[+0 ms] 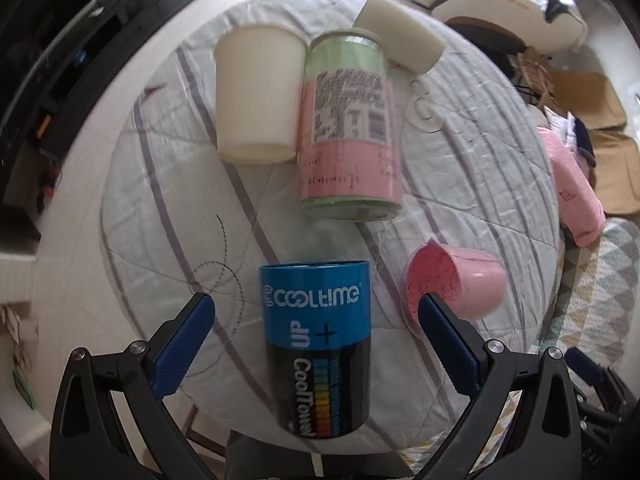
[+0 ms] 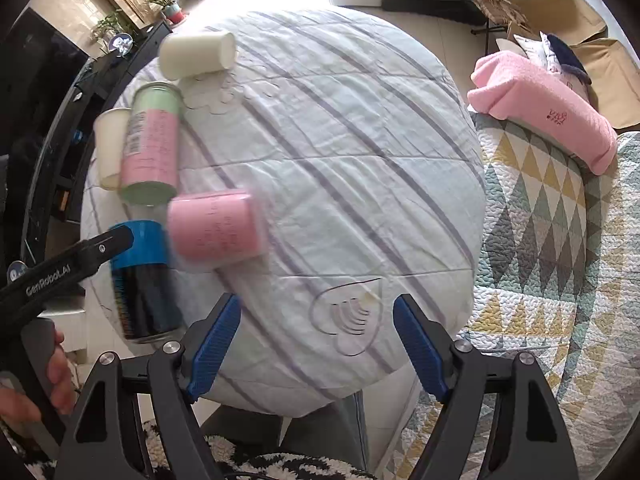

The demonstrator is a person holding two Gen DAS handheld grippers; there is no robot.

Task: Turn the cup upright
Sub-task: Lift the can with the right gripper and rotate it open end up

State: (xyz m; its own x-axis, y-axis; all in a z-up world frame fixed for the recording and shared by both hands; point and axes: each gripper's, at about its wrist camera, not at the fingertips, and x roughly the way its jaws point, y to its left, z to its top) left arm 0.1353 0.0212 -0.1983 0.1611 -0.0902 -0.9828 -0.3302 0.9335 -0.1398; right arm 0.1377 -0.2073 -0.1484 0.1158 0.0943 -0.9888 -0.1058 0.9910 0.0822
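Observation:
A pink cup (image 1: 456, 284) lies on its side on the round quilted table (image 1: 160, 208), its mouth facing my left gripper; it also shows in the right wrist view (image 2: 216, 228), blurred. My left gripper (image 1: 316, 324) is open, its jaws either side of a blue and black CoolTime can (image 1: 320, 344) without touching it. Its right fingertip (image 1: 432, 308) is next to the pink cup's rim. My right gripper (image 2: 316, 328) is open and empty above the table's near edge, right of the pink cup.
A pink and green can (image 1: 348, 128), a white cup (image 1: 258, 96) and a second white cup lying on its side (image 1: 400, 32) are at the far side. A pink cushion (image 2: 544, 108) lies on a patterned quilt (image 2: 560, 240) to the right.

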